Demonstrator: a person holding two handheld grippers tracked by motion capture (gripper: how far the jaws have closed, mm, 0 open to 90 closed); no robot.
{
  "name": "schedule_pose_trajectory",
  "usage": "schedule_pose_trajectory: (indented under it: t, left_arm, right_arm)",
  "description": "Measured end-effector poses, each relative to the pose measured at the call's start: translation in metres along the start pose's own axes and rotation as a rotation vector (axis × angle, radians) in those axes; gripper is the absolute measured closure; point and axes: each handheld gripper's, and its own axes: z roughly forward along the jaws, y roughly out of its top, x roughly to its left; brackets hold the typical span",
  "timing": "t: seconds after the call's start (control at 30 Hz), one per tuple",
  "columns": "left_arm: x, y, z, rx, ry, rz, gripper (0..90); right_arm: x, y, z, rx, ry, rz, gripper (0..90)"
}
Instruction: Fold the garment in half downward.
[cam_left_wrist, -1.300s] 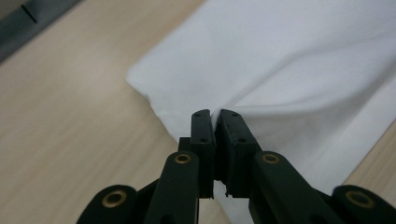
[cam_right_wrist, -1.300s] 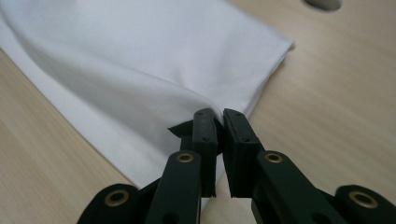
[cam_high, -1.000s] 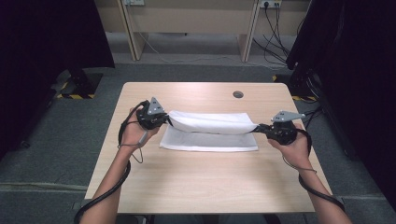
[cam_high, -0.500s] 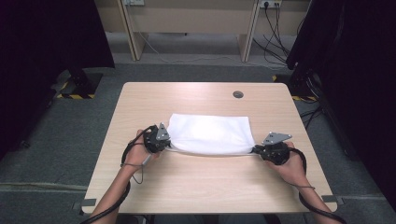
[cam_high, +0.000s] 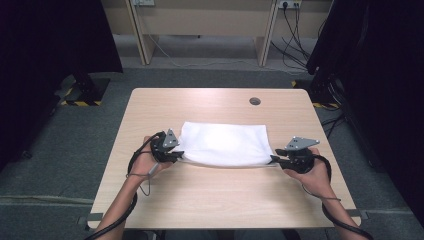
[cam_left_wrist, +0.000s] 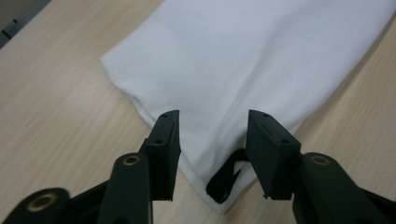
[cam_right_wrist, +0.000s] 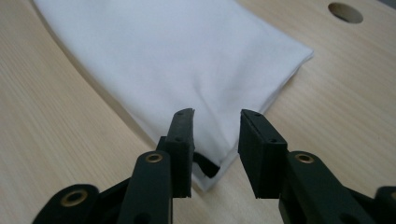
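Observation:
A white folded cloth (cam_high: 225, 142) lies flat on the wooden table (cam_high: 210, 200). My left gripper (cam_high: 179, 156) rests at the cloth's near left corner and my right gripper (cam_high: 275, 161) at its near right corner. In the left gripper view the jaws (cam_left_wrist: 214, 119) stand apart, with the corner of the cloth (cam_left_wrist: 233, 60) lying slack between them. The right gripper (cam_right_wrist: 217, 114) likewise stands open over its corner of the cloth (cam_right_wrist: 177, 51). Both pairs of jaws have just been opening, and the pads do not press on the fabric.
A round cable hole (cam_high: 255, 101) sits in the table behind the cloth, also seen in the right gripper view (cam_right_wrist: 345, 12). Bare tabletop lies between the cloth and the near edge. Dark curtains hang on both sides, and a wooden desk (cam_high: 200, 20) stands beyond.
Both grippers came toward the person and down, drawing the lifted cloth edge over the lower layer. The cloth now lies flat, and both pairs of jaws have opened and let it go.

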Motion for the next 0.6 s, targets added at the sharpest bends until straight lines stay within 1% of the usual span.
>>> schedule_pose_trajectory:
  t: [0.03,0.1,0.13,0.17,0.2,0.23,0.3,0.43,0.53,0.6]
  left_arm:
    - [0.0,0.004,-0.003,-0.015,0.002,0.0,52.0]
    - [-0.001,0.012,-0.007,-0.043,0.002,-0.002,50.0]
    - [-0.003,0.016,-0.007,-0.058,0.001,-0.006,50.0]
    - [-0.006,0.02,-0.005,-0.063,-0.011,-0.007,50.2]
    - [-0.01,0.022,-0.002,-0.052,-0.026,0.005,50.9]
    - [-0.013,0.022,0.003,-0.03,-0.035,0.023,51.4]
    - [-0.019,0.019,0.014,0.004,-0.05,0.039,53.1]
    - [-0.021,0.007,0.026,0.043,-0.051,0.023,56.6]
    - [-0.018,0.0,0.03,0.063,-0.042,0.007,57.7]
    - [-0.015,-0.004,0.031,0.065,-0.044,-0.008,58.2]
  right_arm:
    - [0.001,0.003,0.0,-0.013,-0.003,0.012,63.5]
    - [0.005,0.008,0.003,-0.023,0.01,0.027,63.2]
    - [0.007,0.01,0.007,-0.018,0.009,0.03,63.2]
    - [0.009,0.011,0.012,-0.007,0.012,0.034,63.4]
    - [0.011,0.011,0.017,0.005,0.014,0.04,63.6]
    - [0.013,0.01,0.022,0.021,0.01,0.045,63.7]
    - [0.013,0.006,0.031,0.045,0.01,0.063,64.6]
    - [0.013,-0.004,0.038,0.074,-0.012,0.085,65.2]
    - [0.01,-0.01,0.038,0.071,-0.017,0.103,65.1]
    - [0.009,-0.013,0.038,0.064,-0.016,0.11,65.1]
